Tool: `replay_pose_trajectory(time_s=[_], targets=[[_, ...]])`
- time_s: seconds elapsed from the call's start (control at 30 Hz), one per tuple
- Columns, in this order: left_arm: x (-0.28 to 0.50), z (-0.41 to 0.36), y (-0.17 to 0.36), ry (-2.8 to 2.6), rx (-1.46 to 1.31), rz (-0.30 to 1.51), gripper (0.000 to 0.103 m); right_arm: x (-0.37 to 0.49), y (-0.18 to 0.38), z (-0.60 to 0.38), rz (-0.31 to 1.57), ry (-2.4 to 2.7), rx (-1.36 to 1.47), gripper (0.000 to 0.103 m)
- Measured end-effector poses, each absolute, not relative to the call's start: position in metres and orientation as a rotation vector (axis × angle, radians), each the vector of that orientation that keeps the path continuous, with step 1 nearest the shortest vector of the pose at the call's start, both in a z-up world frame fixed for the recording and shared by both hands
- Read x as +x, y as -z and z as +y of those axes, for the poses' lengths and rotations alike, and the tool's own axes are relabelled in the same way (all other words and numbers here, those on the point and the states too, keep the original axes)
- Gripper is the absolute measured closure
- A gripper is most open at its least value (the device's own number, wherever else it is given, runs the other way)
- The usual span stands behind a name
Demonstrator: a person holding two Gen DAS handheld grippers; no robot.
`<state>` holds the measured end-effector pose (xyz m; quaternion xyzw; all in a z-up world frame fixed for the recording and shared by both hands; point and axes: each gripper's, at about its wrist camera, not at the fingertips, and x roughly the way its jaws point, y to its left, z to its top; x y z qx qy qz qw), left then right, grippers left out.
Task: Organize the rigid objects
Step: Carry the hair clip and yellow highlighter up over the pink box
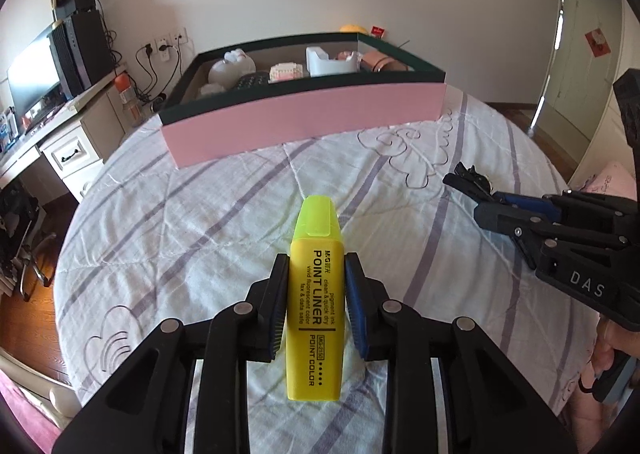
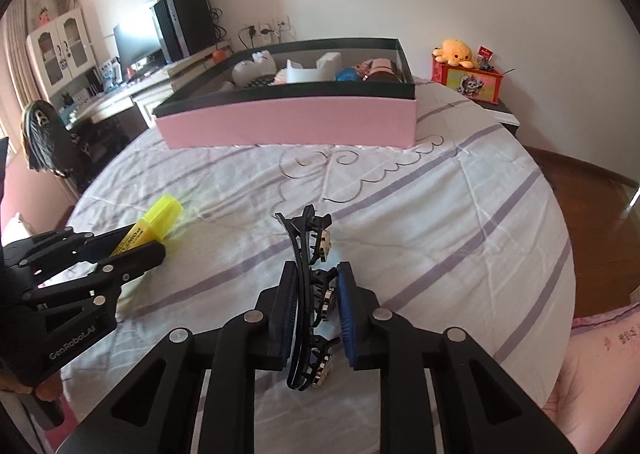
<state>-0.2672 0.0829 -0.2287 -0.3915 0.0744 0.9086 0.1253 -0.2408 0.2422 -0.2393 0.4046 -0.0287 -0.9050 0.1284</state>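
Observation:
A yellow highlighter (image 1: 315, 294) marked POINT LINER is clamped between the pads of my left gripper (image 1: 316, 268), cap pointing away toward the box. In the right wrist view that same highlighter (image 2: 154, 224) sticks out of the left gripper (image 2: 136, 252) at the left. My right gripper (image 2: 316, 278) is shut on a black hair clip (image 2: 310, 294) with beige studs, held above the bedspread. The hair clip (image 1: 470, 178) and the right gripper (image 1: 486, 206) also appear at the right of the left wrist view. A pink box (image 1: 304, 120) with a dark rim lies ahead, holding several items.
The pink box (image 2: 288, 122) contains white holders, a pink block and other small things. A striped white bedspread (image 1: 224, 214) covers the bed. A desk with monitor and computer (image 1: 60, 66) stands to the left; a bedside stand with a yellow plush (image 2: 458, 50) is at the right.

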Motion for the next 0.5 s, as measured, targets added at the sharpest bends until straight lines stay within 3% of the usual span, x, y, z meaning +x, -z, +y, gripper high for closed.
replay_pose_trajectory(time_s=[0.5], targets=[[-0.237,0.051,0.137,-2.794,-0.811,0.171,0.076,-0.217,0.154,0.220,-0.028,2.619,0.883,0.084]])
